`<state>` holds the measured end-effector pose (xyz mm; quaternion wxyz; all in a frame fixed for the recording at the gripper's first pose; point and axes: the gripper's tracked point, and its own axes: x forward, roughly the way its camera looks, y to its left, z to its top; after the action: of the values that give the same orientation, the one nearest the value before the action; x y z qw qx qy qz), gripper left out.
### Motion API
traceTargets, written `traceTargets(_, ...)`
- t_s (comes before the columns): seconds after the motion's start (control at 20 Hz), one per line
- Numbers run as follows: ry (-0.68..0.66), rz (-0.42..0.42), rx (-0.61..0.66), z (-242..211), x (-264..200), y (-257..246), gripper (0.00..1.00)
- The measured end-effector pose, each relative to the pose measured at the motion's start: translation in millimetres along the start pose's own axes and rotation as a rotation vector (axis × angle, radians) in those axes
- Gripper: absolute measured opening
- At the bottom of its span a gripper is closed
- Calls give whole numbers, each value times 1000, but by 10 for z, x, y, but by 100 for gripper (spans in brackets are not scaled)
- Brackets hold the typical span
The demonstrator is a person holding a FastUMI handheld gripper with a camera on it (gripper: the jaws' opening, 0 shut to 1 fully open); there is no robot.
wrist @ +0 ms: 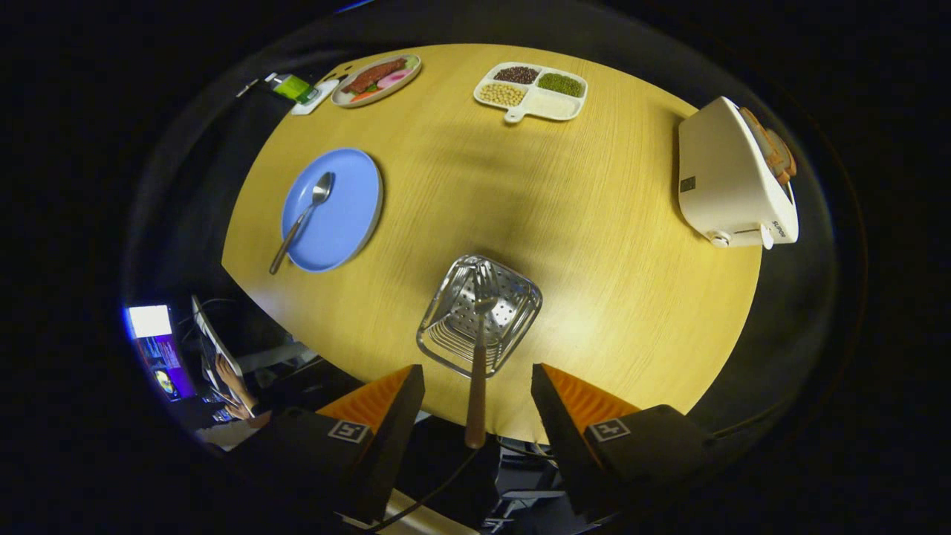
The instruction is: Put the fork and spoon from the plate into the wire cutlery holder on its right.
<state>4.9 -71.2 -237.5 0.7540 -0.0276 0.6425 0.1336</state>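
Gripper [475, 386]: one, hanging above the wire cutlery holder [479, 316], its two orange fingers [379, 401] spread apart and touching nothing.

Fork [476, 371]: one, wooden-handled, standing in the holder with tines down and handle rising between the fingers. Already placed, by the look of it.

Spoon [303, 217]: one, metal, lying on the blue plate [334, 209], beyond and to the left of the holder, its handle overhanging the rim nearest the holder.

Holder: one. Plate: one.

Other stock, all beyond the holder: one white toaster [732, 182] to the right, one divided tray of beans and grains [531, 91], one dish of food [375, 78].

Risks:
- the fingers may knock the upright fork handle on leaving and tip the light holder;
- the thin, flat spoon may slip from the pads or drag the plate;
- the spoon may catch on the wire when dropped in.
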Motion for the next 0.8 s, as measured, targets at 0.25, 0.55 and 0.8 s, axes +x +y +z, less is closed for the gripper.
traceTargets(0.25,-243,-21,35,205,-306,173,100)
traceTargets(0.55,-465,-18,29,366,-388,746,99)
traceTargets(0.8,-540,34,3,513,-166,1421,99)
